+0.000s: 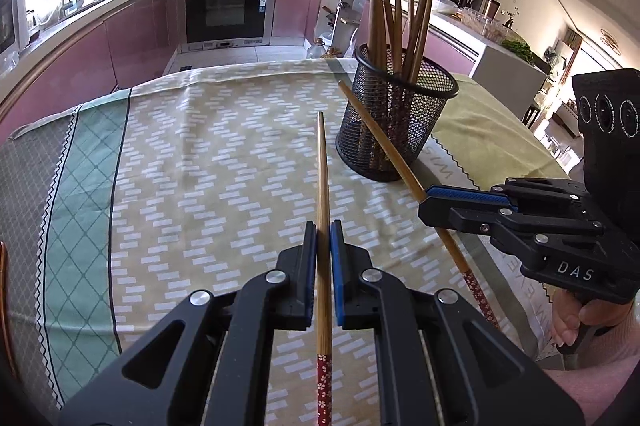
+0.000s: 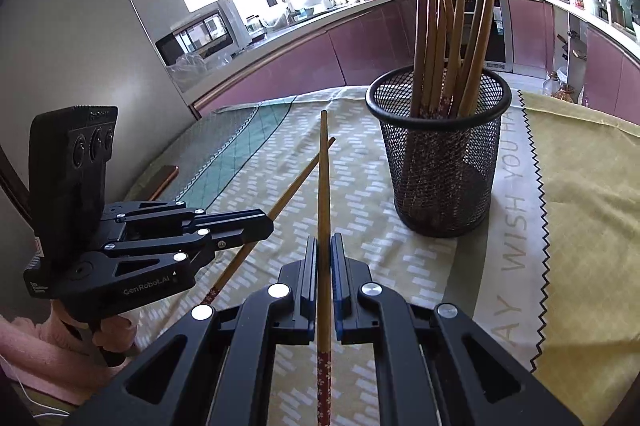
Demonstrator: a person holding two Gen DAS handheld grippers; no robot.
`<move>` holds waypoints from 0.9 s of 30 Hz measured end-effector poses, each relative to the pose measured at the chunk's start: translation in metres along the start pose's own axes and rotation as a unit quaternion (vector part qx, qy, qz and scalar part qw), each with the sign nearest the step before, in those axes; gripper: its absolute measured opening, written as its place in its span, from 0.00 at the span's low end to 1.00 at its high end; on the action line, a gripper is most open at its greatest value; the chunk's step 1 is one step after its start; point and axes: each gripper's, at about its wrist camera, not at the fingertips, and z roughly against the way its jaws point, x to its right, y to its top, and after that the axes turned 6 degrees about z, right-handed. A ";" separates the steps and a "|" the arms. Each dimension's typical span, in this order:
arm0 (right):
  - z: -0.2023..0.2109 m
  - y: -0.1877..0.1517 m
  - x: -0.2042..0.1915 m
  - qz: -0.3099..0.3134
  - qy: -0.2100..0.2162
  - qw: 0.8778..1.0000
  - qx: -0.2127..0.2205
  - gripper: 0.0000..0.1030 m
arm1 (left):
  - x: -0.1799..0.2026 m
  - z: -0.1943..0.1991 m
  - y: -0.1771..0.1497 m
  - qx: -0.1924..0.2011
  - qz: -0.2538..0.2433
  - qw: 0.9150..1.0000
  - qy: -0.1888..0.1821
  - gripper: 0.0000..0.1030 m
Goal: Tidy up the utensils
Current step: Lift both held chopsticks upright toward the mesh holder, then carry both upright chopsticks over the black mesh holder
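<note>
left gripper [image 1: 323,226]: jaws clamped, pointing forward and down | right gripper [image 2: 324,240]: jaws clamped, pointing forward and down | hands gripping handles below, pink sleeves

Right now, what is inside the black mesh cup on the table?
The black mesh cup holds a bundle of wooden chopsticks, standing upright and leaning apart, narrow tips up. Their patterned red ends show dimly through the mesh. The cup's bottom is covered, so anything else there cannot be seen.

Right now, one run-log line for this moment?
left gripper: shut on chopstick | right gripper: shut on second chopstick | mesh holder: several chopsticks upright
</note>
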 end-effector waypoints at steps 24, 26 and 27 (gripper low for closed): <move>0.026 0.007 0.003 -0.003 0.005 0.999 0.043 0.06 | 0.008 0.024 0.014 0.032 0.002 0.999 -0.034 0.08; 0.027 0.007 0.003 -0.004 0.006 0.999 0.045 0.06 | 0.008 0.024 0.015 0.034 0.002 0.999 -0.035 0.08; 0.027 0.007 0.003 -0.005 0.006 0.999 0.046 0.06 | 0.008 0.025 0.015 0.035 0.002 0.999 -0.036 0.08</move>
